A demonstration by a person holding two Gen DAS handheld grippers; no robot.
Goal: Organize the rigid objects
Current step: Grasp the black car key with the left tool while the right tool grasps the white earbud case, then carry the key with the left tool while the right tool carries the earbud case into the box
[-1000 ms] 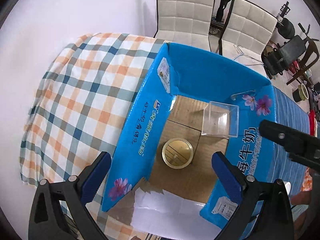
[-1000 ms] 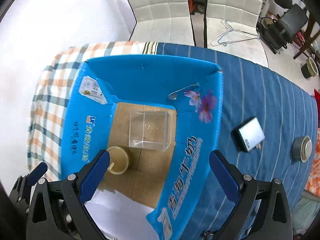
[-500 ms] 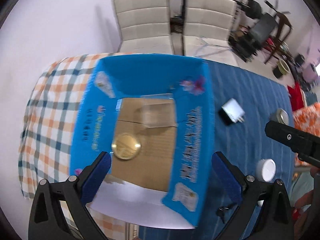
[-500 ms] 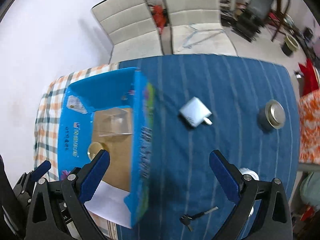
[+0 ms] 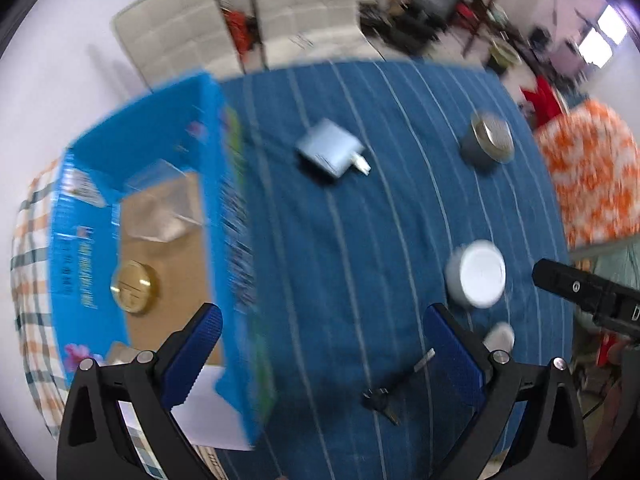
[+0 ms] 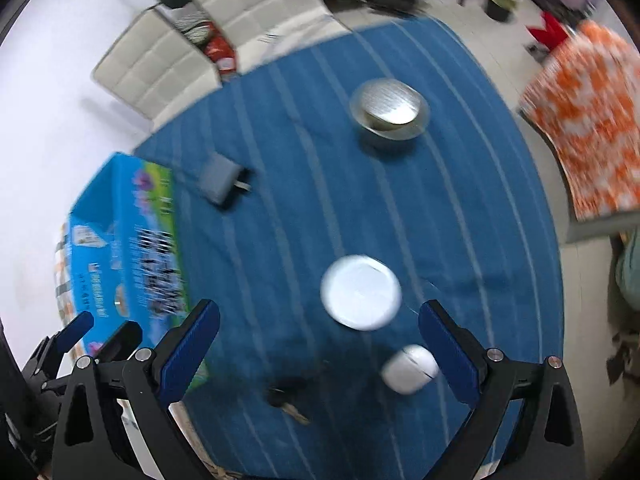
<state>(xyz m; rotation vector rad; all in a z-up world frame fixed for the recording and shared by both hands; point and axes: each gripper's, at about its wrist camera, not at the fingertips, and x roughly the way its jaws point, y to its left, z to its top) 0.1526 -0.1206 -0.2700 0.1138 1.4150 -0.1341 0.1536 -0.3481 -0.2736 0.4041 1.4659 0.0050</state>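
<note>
An open blue cardboard box [image 5: 140, 148] [image 6: 120, 236] stands at the left of the table; inside it lie a gold round tin [image 5: 132, 288] and a clear plastic box [image 5: 164, 208]. On the blue striped cloth [image 5: 360, 220] lie a grey charger [image 5: 330, 148] [image 6: 220, 178], a metal tin [image 5: 488, 140] [image 6: 390, 110], a white round lid [image 5: 478, 274] [image 6: 360, 292], a small white case [image 6: 410, 364] and a key [image 5: 384, 398] [image 6: 286, 400]. My left gripper [image 5: 320, 344] hangs open above the cloth beside the box. My right gripper [image 6: 318, 340] is open over the lid and key.
Two white padded chairs [image 5: 224, 28] stand behind the table. A checked cloth [image 5: 28, 240] covers the table's left end. An orange patterned fabric [image 6: 592, 120] lies to the right. Dark furniture and clutter fill the far right of the room.
Both grippers have swung right, away from above the box to over the blue cloth. The lid, small case and key have come into view. Both stay open.
</note>
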